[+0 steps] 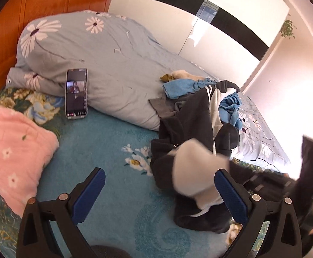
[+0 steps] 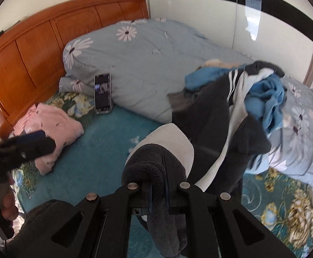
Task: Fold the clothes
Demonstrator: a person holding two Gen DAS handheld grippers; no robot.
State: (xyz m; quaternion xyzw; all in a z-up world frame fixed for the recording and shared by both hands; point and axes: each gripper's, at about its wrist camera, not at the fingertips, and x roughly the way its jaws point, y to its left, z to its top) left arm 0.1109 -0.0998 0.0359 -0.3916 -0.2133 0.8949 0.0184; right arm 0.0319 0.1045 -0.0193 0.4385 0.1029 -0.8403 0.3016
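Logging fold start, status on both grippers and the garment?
Left hand-held gripper open, empty. Right hand-held gripper shut on dark fleece jacket, pulling it off clothes pile. Phone well clear.

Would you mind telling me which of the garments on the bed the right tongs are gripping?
The dark grey and white fleece jacket, pinched in the right tongs; the blue garment and pink garment lie untouched.

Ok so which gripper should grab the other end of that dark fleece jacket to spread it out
Left. The left gripper is open and empty over the teal bedspread, beside the dark fleece jacket. The right gripper is shut on the jacket's cuff.
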